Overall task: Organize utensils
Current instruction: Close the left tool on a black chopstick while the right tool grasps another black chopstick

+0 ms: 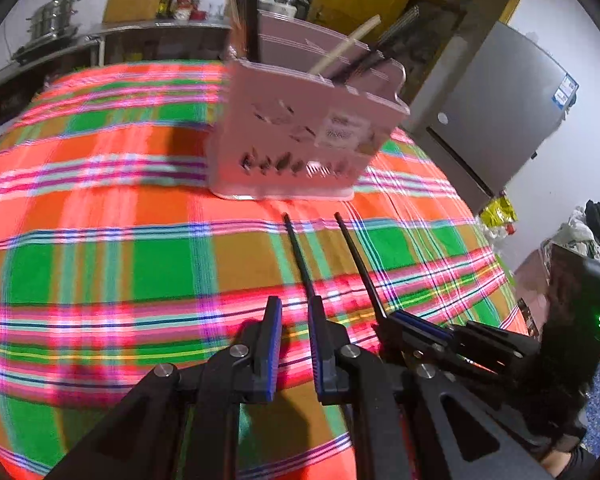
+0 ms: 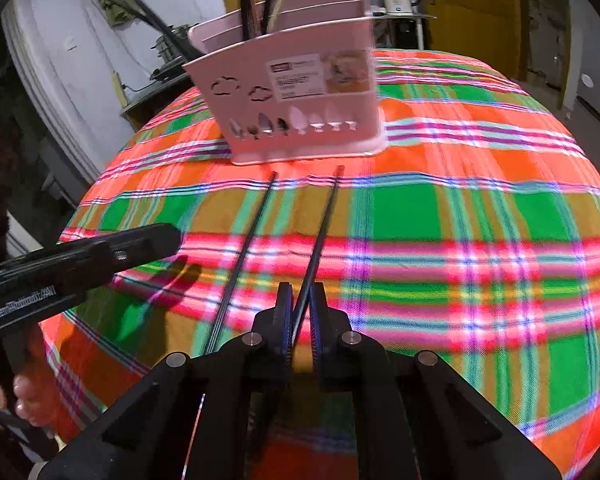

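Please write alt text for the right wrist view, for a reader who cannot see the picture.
The right gripper is shut on one black chopstick, which lies on a bright plaid tablecloth and points toward a pink utensil holder. A second black chopstick lies beside it on the left. The left gripper enters from the left edge.

The pink utensil holder [image 1: 300,132] is motion-blurred; its chopsticks [image 1: 246,0] are cropped.

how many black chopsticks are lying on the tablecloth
2. One lies loose on the left, beside the left gripper. The other is to its right, pinched in the right gripper. More stand in the pink holder.
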{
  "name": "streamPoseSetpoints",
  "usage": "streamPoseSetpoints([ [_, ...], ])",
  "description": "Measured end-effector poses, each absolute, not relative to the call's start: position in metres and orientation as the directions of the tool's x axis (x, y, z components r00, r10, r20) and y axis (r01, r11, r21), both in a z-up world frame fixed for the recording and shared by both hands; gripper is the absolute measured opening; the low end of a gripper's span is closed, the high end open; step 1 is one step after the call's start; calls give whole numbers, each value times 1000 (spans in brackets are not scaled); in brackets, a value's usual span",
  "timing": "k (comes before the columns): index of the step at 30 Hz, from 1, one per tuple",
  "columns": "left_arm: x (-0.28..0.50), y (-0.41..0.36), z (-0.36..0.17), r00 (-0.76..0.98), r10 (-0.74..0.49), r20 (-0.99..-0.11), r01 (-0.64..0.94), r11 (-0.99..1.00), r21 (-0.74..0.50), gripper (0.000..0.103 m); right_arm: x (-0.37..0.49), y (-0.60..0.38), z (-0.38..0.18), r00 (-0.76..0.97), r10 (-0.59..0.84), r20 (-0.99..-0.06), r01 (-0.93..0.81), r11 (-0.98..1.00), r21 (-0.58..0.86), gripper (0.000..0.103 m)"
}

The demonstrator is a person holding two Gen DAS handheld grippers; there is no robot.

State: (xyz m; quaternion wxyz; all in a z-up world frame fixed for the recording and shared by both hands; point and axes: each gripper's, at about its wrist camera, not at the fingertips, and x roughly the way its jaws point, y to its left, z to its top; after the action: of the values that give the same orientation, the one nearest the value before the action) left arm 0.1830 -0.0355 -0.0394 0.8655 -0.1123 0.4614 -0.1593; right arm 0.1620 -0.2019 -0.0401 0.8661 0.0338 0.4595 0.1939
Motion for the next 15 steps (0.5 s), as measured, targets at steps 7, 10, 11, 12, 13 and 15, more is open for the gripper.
streamPoseSetpoints([
  [7,199,-63,-58,497,-360,-789,167,933,-320,12,156,-226,-41,506,356,-786,-271,930,247,8],
  [10,199,-69,-58,509,-327,-796,174,945,-277,9,156,-229,-41,502,363,-785,-270,928,257,8],
  [11,198,-69,-58,512,-313,-800,179,950,-257,8,156,-228,-41,501,363,-786,-270,928,257,8],
  [12,197,-69,-58,512,-309,-802,184,951,-249,8,156,-228,-40,500,362,-787,-270,928,255,8],
  [13,195,-68,-58,511,-302,-805,185,953,-241,7,157,-227,-40,499,360,-788,-272,929,252,8],
  [15,193,-61,-56,516,-277,-811,169,961,-220,6,159,-224,-39,498,356,-791,-276,929,245,8],
])
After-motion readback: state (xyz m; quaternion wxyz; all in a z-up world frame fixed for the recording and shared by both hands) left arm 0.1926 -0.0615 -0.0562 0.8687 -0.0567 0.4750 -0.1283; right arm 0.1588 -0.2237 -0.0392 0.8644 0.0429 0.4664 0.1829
